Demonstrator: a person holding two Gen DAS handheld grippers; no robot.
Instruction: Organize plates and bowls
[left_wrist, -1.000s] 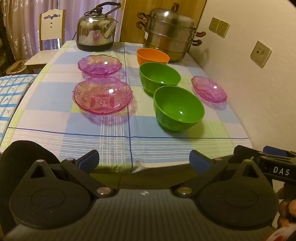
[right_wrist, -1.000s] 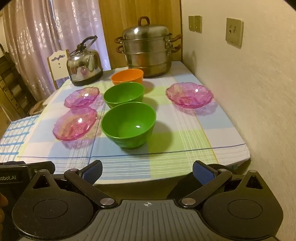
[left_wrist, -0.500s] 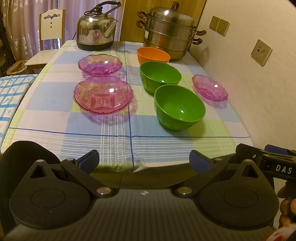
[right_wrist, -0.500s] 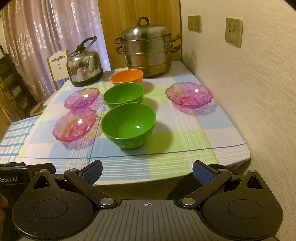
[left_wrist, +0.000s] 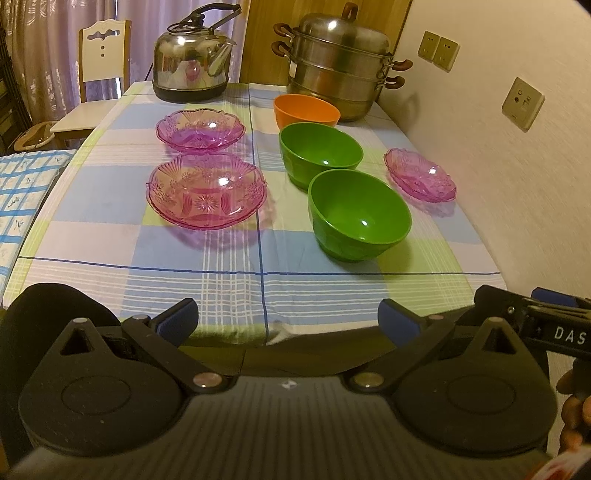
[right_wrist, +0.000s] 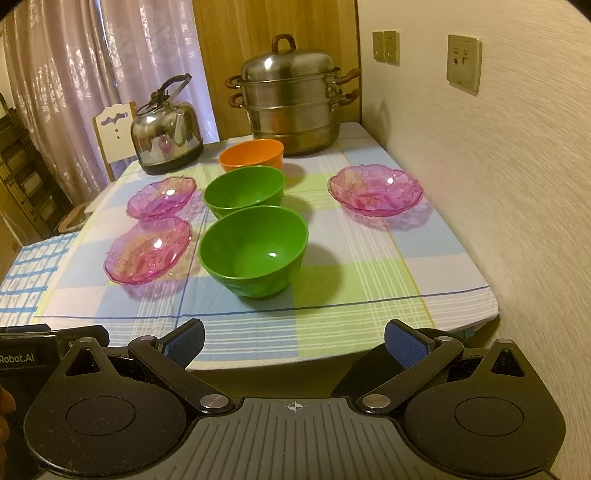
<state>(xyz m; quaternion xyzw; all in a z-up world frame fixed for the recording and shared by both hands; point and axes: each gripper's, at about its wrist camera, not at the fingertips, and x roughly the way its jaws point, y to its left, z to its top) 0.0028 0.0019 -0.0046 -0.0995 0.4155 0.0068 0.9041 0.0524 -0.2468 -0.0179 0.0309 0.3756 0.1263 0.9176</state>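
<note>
A stainless kettle (left_wrist: 192, 61) and a stacked steamer pot (left_wrist: 341, 68) are standing at the far end of the table, whose checked tablecloth (left_wrist: 92, 236) is hanging over the near edge. A white chair (left_wrist: 101, 55) is sitting beyond the far left corner, and wall sockets (right_wrist: 463, 61) are showing on the right wall. Down the middle, an orange bowl (left_wrist: 306, 109) is sitting farthest, a far green bowl (left_wrist: 320, 153) just in front of it, and a near green bowl (left_wrist: 360, 216) closest. Two pink glass plates are lying on the left, the far pink plate (left_wrist: 200, 129) behind the near pink plate (left_wrist: 206, 190); a right pink plate (right_wrist: 376, 189) is lying apart by the wall. Nothing is blocking the way to the dishes.

The left gripper (left_wrist: 288, 321) is hovering level before the table's near edge, its fingers spread wide and empty. The right gripper (right_wrist: 293, 339) is hovering alongside, likewise spread apart and carrying nothing.
</note>
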